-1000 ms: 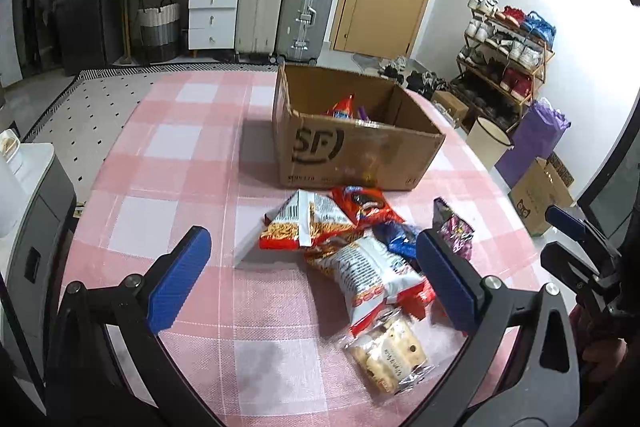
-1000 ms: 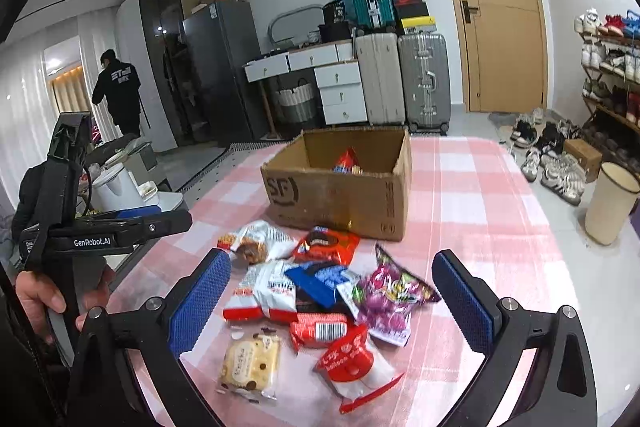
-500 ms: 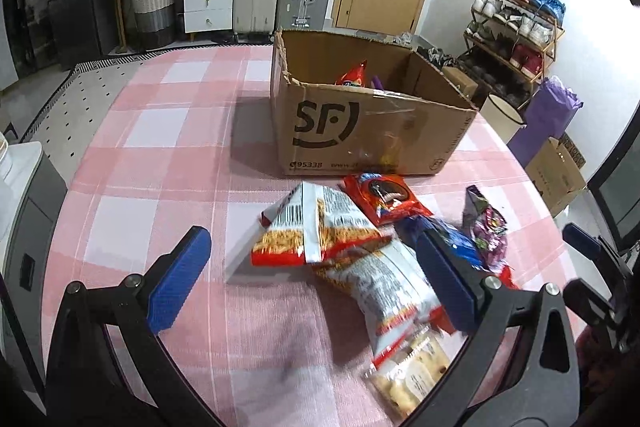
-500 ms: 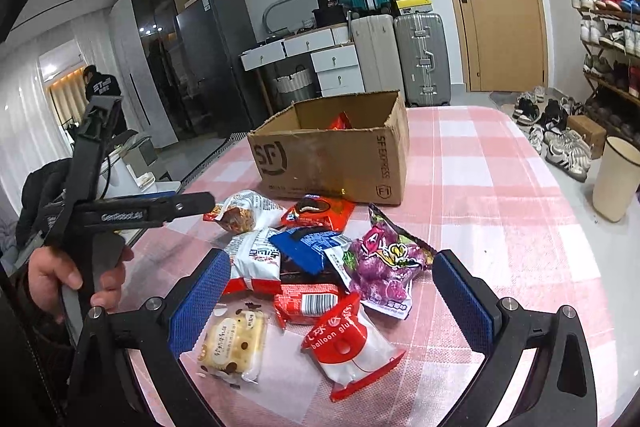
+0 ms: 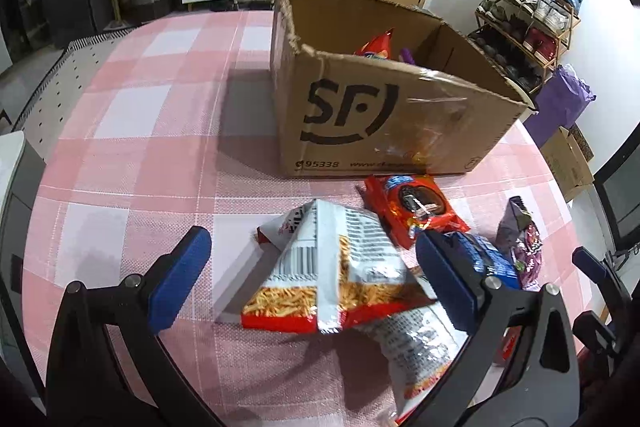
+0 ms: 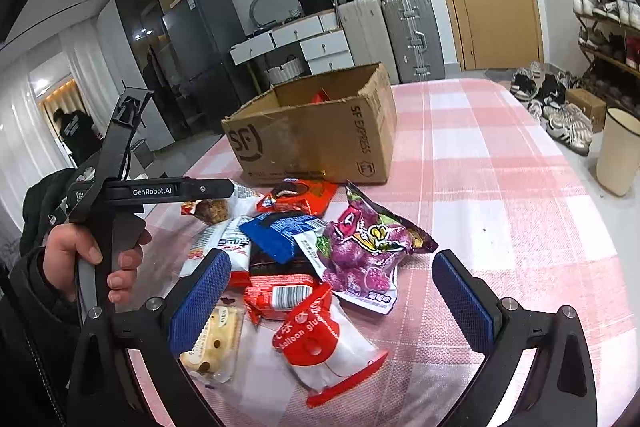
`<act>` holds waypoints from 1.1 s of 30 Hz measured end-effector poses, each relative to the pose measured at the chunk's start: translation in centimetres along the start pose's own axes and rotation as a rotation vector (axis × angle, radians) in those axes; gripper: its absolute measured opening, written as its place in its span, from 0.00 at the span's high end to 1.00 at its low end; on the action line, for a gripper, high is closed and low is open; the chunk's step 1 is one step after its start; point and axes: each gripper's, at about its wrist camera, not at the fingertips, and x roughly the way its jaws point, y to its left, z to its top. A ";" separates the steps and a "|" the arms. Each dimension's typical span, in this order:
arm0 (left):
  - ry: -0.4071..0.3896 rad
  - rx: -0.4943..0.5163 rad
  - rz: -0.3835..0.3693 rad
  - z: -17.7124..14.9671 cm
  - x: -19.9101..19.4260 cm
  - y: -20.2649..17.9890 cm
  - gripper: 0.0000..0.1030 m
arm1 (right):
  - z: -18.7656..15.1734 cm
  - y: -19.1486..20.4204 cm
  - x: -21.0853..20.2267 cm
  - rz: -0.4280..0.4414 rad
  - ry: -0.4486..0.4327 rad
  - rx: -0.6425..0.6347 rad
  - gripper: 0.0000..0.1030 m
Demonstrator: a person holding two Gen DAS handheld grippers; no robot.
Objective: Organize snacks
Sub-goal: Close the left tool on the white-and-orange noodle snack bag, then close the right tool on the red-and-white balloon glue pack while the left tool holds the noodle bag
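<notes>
A pile of snack packets lies on the pink checked table (image 5: 132, 163) in front of an open SF cardboard box (image 5: 384, 123) that holds a few snacks. My left gripper (image 5: 316, 279) is open, its blue fingers on either side of a white and red fries bag (image 5: 336, 275). A red cookie packet (image 5: 416, 207) lies behind it. My right gripper (image 6: 332, 299) is open over a red and white balloon-glue packet (image 6: 320, 343), a purple grape candy bag (image 6: 368, 247), a blue packet (image 6: 280, 231) and a biscuit pack (image 6: 216, 335). The box (image 6: 316, 135) stands behind.
The left hand-held gripper body (image 6: 120, 195) shows in the right wrist view at the left of the pile. Suitcases (image 6: 408, 31) and a drawer unit stand behind the table, a shoe rack (image 5: 528, 19) and a waste bin (image 6: 620, 155) to the right.
Both grippers have moved forward and down toward the snack pile. The left gripper now straddles the fries bag. Both remain open.
</notes>
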 end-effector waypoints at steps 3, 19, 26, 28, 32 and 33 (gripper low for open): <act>0.022 -0.013 -0.019 0.2 1.1 0.5 0.08 | 0.0 -0.3 0.4 0.004 0.009 0.007 0.01; 0.040 -0.010 -0.082 1.1 4.4 2.6 0.58 | -0.3 -0.4 0.7 0.009 0.015 0.012 0.01; 0.012 -0.005 -0.072 0.8 3.4 2.5 0.57 | -0.3 -0.1 0.5 0.006 0.015 0.005 0.01; 0.007 0.000 -0.072 0.6 3.0 2.4 0.57 | -0.3 0.0 0.5 0.005 0.013 0.001 0.01; -0.007 0.003 -0.077 -0.6 0.8 1.8 0.57 | -0.3 0.1 0.4 -0.003 0.014 -0.003 0.01; -0.012 0.005 -0.079 -0.8 0.3 1.6 0.57 | -0.4 0.1 0.3 -0.004 0.015 -0.005 0.01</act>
